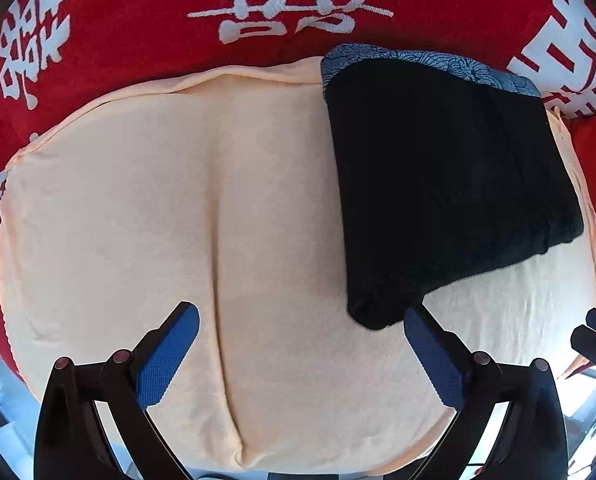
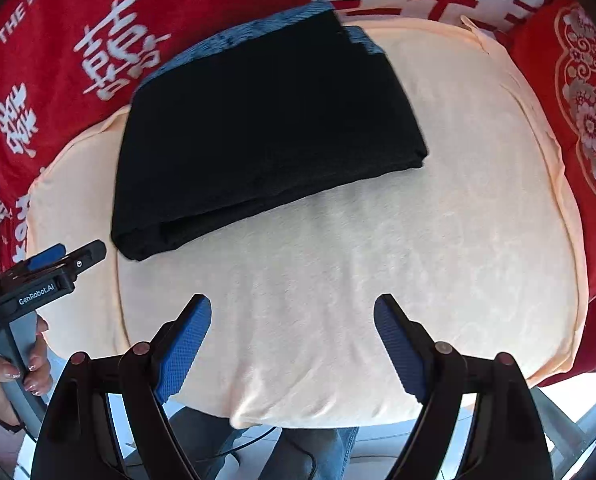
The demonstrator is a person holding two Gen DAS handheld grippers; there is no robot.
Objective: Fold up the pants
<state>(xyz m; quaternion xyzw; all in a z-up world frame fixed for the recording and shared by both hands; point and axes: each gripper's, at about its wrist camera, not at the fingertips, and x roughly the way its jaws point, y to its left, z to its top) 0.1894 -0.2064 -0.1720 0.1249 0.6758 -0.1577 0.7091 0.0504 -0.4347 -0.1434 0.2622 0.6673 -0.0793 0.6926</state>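
Observation:
The dark pants (image 1: pixel 445 184) lie folded into a compact rectangle with a blue patterned waistband along the far edge, on a peach cloth (image 1: pixel 138 200). My left gripper (image 1: pixel 301 320) hangs open above the cloth, its right finger close to the near corner of the pants, nothing between its blue pads. In the right wrist view the folded pants (image 2: pixel 266 128) sit upper left on the peach cloth (image 2: pixel 417 260). My right gripper (image 2: pixel 292 312) is open over bare cloth, apart from the pants. The left gripper (image 2: pixel 58 264) shows at the left edge, held by a hand (image 2: pixel 34 364).
A red blanket (image 1: pixel 138 20) with white characters surrounds the peach cloth. A red cushion (image 2: pixel 577 120) with a floral pattern lies at the right. The cloth's near edge (image 2: pixel 298 420) drops off to the floor, where a person's jeans-clad legs (image 2: pixel 337 452) show.

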